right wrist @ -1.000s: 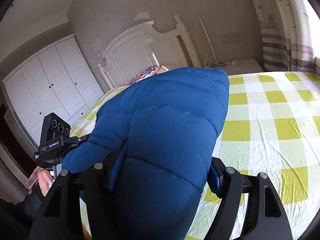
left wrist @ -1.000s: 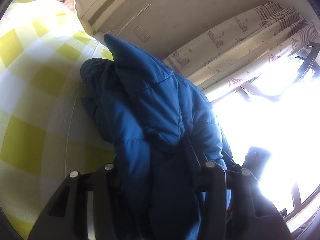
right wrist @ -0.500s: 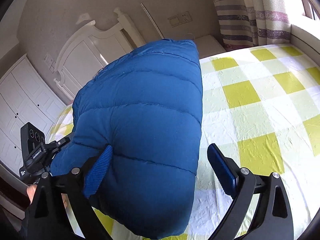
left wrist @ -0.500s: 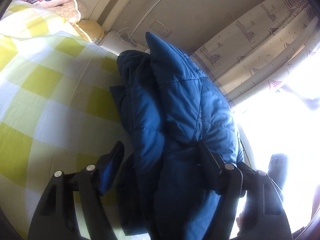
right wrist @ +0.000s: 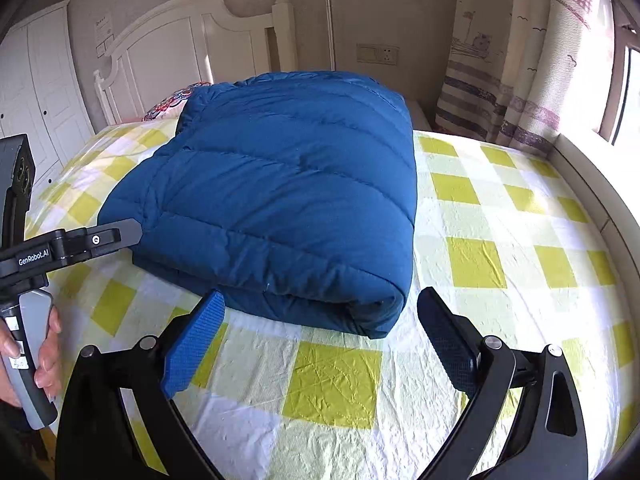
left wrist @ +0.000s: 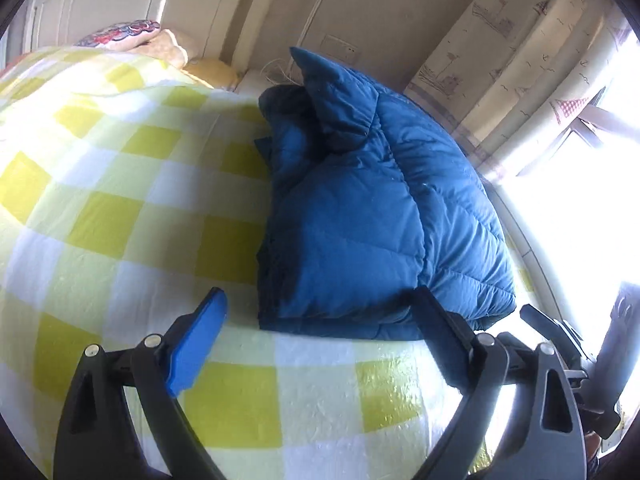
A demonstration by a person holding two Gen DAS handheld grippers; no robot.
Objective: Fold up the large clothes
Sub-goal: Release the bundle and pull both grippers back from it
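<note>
Both grippers are off the jacket. Left gripper (left wrist: 316,332) has its jaws opening, already spread wide, with nothing pinched: the folded jacket (left wrist: 372,216) lies on the bed just ahead of the fingertips, its near hem reaching between them, and the right finger crosses in front of the hem, though contact there cannot be told. Right gripper (right wrist: 320,332) is likewise opening, spread wide and empty, the jacket's (right wrist: 288,192) rolled near edge just ahead of the gap and clear of both pads.

A second ago each gripper was clamped on the padded cloth, which hung up in front of the lens; half a second ago the jaws were parting while the bundle still bulged between them. Now it rests flat as a compact, thick bundle on the bedsheet (right wrist: 500,240), its far end toward the headboard (right wrist: 168,52). That reads as the last fold laid down and let go, so the task looks nearly or wholly done; only a press or tidy may remain.

Both tools point down at a slant toward the bed, side by side. In the right view the left hand (right wrist: 44,352) grips its handle at the left edge, fingers wrapped round it. Curtains (right wrist: 520,80) hang beyond, right of the right gripper.
</note>
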